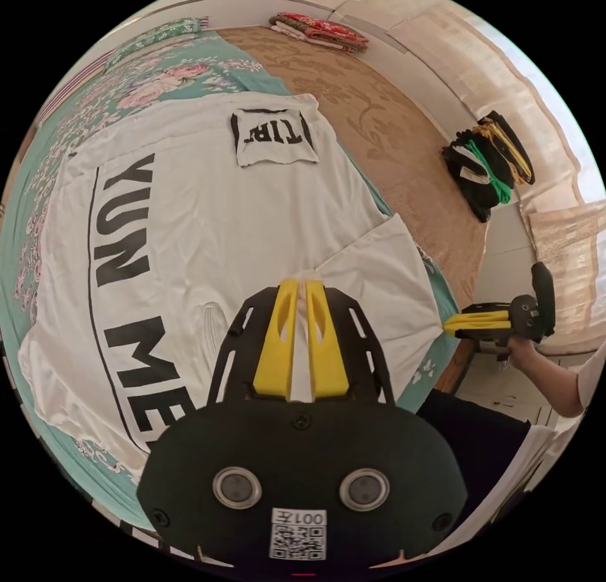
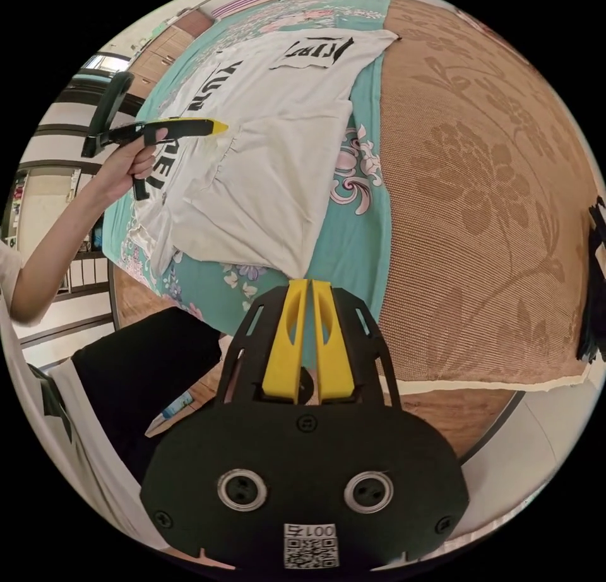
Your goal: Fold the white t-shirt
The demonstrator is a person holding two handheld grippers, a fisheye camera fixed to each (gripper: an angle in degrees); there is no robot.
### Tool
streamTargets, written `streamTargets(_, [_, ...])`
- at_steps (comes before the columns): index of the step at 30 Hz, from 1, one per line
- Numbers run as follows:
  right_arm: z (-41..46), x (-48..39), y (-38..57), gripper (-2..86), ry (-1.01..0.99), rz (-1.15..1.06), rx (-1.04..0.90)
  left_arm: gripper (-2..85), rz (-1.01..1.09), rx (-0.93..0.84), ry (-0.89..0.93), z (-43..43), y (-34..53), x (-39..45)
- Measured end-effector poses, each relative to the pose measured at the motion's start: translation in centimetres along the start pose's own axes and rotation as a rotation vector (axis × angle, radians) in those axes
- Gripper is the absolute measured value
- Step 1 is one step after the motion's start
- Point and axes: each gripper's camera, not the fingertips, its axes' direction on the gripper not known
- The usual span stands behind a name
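The white t-shirt (image 1: 208, 228) with large black letters lies spread flat on a teal floral sheet (image 1: 158, 71). My left gripper (image 1: 302, 283) is shut on a pinch of the shirt where the sleeve joins the body, and white cloth shows between its yellow jaws. My right gripper (image 2: 307, 282) is shut on the outer corner of that sleeve (image 2: 265, 203), pulling it taut off the sheet's edge. In the left gripper view the right gripper (image 1: 447, 325) is at the right, held by a hand. In the right gripper view the left gripper (image 2: 221, 127) sits on the shirt (image 2: 278, 102) at upper left.
A brown woven mat (image 2: 480, 197) covers the bed beside the sheet. Folded red cloth (image 1: 319, 29) lies at its far end, and a heap of dark clothes (image 1: 489, 165) rests by the wall. The person's dark trousers (image 2: 145, 361) are at the bed's edge.
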Motion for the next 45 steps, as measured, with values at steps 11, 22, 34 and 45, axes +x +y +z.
streamTargets(11, [-3.5,-11.1,0.2,4.1,0.073,-0.359,0.087,3.5,-0.07,-0.038,0.005,-1.3,4.1,0.7])
streamTargets(22, [0.8,-17.5,-2.2,0.9,0.08,-0.464,0.092,0.5,-0.09,-0.138,0.081,0.3,8.8,-1.2])
streamTargets(34, [-8.4,-13.7,-8.2,0.3,0.349,-0.425,0.256,0.0,-0.147,-0.099,0.089,0.0,12.1,-4.5])
streamTargets(45, [-9.0,-17.4,-8.5,0.0,0.404,-0.418,0.245,-0.3,-0.191,-0.074,0.077,-0.6,15.5,-6.7])
